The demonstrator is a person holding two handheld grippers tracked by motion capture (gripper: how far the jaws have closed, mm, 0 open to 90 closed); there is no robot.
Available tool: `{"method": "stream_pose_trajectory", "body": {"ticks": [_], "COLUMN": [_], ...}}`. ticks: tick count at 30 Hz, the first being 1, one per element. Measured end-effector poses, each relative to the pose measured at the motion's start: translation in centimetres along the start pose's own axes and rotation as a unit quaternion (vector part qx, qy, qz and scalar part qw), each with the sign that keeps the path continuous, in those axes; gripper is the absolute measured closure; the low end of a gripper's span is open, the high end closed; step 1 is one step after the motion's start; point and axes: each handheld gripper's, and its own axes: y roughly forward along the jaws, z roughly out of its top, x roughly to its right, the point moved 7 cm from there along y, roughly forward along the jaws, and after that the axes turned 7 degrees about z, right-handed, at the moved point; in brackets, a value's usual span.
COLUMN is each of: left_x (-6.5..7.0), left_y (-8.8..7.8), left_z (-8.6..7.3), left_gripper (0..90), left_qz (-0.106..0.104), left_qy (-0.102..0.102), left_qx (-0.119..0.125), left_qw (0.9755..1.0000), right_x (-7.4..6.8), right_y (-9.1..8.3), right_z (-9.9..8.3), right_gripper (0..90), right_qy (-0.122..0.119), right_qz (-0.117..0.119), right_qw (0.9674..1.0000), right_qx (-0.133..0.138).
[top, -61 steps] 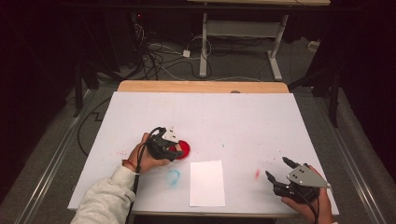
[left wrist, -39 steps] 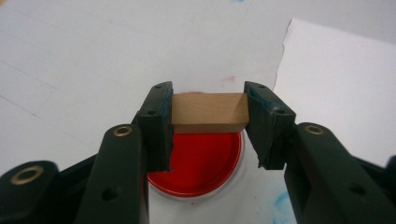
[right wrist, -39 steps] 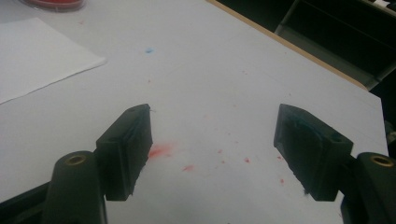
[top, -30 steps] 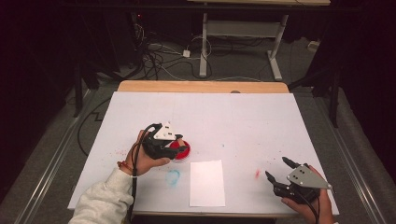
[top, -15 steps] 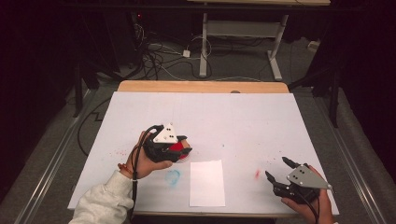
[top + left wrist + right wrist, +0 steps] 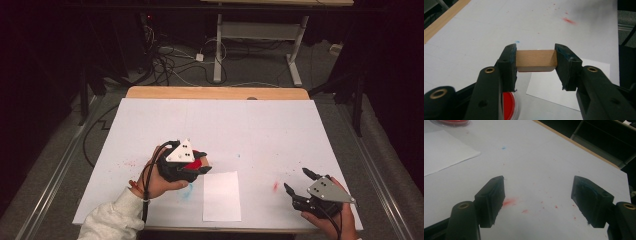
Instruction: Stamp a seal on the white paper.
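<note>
My left gripper [image 6: 536,65] is shut on a small wooden block [image 6: 536,60] with a red underside, held just above the table. In the high view the left gripper [image 6: 200,166] hovers left of centre, over a round red ink pad [image 6: 199,161]. That red ink pad [image 6: 508,104] shows below the jaws in the left gripper view. A white sheet of paper [image 6: 221,195] lies just right of the left hand. At the table's front right my right gripper [image 6: 298,184] rests open with nothing between its jaws, over red smears [image 6: 509,202].
The table is covered by a white sheet [image 6: 260,125] marked with red and blue stains [image 6: 187,191]. A wooden edge [image 6: 215,93] runs along the far side. Beyond it are cables and a desk frame [image 6: 255,35] on the floor.
My left hand has risen slightly and drifted right with the block, from the ink pad toward the paper. The right gripper has stayed put.
</note>
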Motion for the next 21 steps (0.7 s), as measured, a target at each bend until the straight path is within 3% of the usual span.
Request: {"method": "stream_pose_trajectory", "body": {"ticks": [13,21], "left_x": [2.9,4.2], "left_y": [2.1,3.9], "left_z": [-0.1,-1.0], "left_gripper": [53.5,53.5], "left_qz": [-0.043,-0.066], "left_qy": [0.026,0.036], "left_qx": [-0.008,-0.023], "left_qw": [0.9987,0.9969], "right_x": [-0.2,-0.4], "right_y": [0.2,0.2], "right_z": [0.0,0.0], "right_gripper": [27.4,27.6], "right_qy": [-0.004,-0.007], "right_qz": [0.003,0.006], "right_qw": [1.0,0.9999], "right_qx": [-0.002,-0.006]}}
